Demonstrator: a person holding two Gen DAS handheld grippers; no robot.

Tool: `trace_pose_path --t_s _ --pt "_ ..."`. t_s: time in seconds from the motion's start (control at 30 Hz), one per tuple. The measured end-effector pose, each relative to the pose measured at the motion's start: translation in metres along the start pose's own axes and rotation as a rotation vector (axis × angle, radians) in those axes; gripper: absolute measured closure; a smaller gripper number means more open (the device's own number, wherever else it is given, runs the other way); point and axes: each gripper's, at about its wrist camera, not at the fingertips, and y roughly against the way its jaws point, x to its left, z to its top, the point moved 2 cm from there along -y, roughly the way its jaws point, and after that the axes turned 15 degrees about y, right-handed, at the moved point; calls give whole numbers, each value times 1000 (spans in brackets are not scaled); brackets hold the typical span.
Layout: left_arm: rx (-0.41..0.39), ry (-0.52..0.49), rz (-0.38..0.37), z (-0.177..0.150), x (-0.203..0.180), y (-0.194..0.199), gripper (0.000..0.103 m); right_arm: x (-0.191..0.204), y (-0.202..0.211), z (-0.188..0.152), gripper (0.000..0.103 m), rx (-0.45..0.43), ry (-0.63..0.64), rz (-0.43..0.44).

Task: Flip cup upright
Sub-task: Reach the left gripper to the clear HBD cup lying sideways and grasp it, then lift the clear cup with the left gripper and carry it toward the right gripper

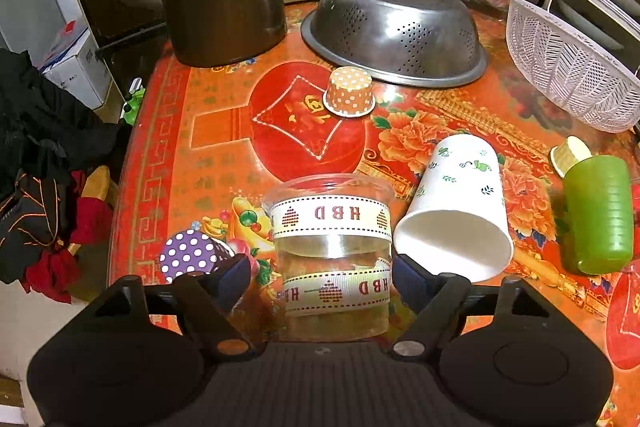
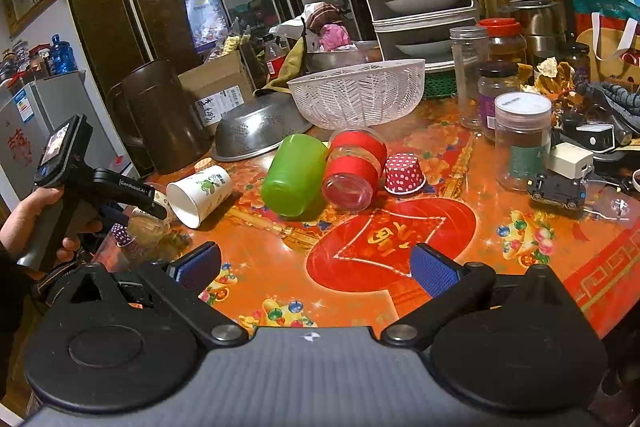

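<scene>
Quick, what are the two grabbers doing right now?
Left gripper: open around the clear HBD-ribbon cup; contact cannot be told.
Right gripper: open, holding nothing.

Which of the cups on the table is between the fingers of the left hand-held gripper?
The clear plastic cup with the cream "HBD" ribbon; the white paper cup and green plastic cup lie apart on their sides.

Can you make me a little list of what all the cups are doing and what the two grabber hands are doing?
clear HBD cup: upside down, between the left gripper fingers, jaws open
white paper cup: on its side
green cup: on its side, touching the red-banded clear cup
orange dotted cup: upside down by the metal colander
red dotted cup: upside down
right gripper: open, holding nothing, over the table
</scene>
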Motion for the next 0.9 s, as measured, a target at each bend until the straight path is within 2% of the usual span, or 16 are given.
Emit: trace_pose_path --t_s 0.17,0.3,0.47,0.7,0.9 --pt "10 -2 20 -1 -2 -4 39 -1 2 -2 1 -2 -7 1" --pt "-5 2 5 -5 1 8 40 0 2 -2 1 -3 -8 7" --pt "-70 -40 -39 -19 2 55 40 0 3 -2 1 -6 -8 8" --pt "-214 -142 -130 -74 -10 146 40 3 6 -4 1 -7 -7 7" --pt "-228 -212 -231 -125 -18 187 40 1 9 -14 1 14 -22 -1"
